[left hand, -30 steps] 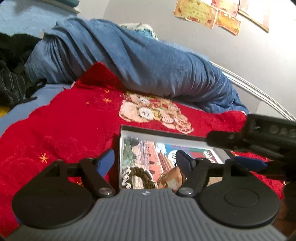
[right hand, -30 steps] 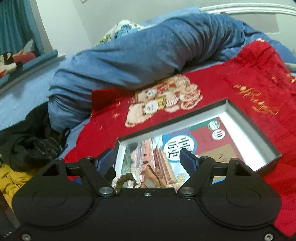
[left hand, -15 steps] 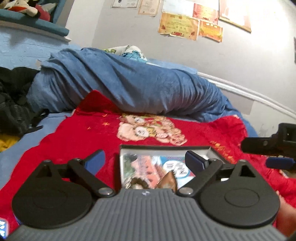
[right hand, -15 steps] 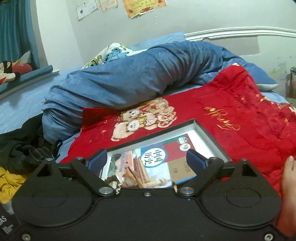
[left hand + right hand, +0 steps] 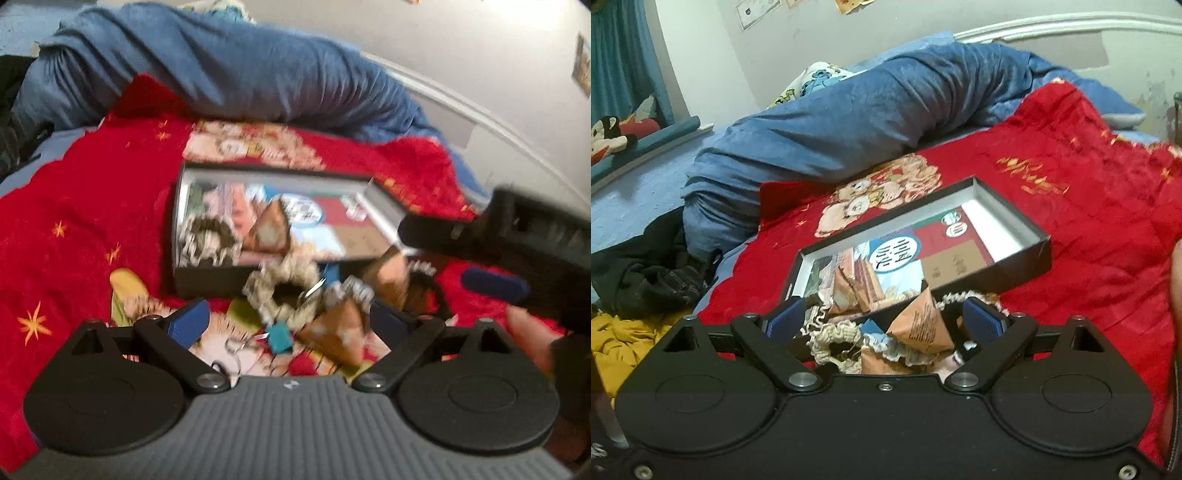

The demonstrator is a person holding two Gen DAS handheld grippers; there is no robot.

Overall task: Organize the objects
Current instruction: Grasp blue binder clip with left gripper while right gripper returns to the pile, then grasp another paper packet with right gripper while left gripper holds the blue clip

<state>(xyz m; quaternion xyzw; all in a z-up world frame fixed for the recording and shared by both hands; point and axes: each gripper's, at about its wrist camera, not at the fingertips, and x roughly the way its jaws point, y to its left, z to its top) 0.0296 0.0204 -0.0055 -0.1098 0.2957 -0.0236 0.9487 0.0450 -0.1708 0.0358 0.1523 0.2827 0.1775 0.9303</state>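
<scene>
- Left gripper: jaws spread wide, just been opening, nothing pinched; hangs over loose bits near the box.
- Right gripper: jaws also wide, just been opening, nothing gripped.
- Between/under them: cream scrunchies + brown triangular packets, on red blanket.
- Just beyond: open dark box, w/ book, one packet, one scrunchie inside.
- Far: blue duvet.

The left tongs tilt downward with their blue-padded jaws spread wide, gripping nothing. The right tongs are likewise angled down and wide apart. Both pairs have just been opening.
</scene>
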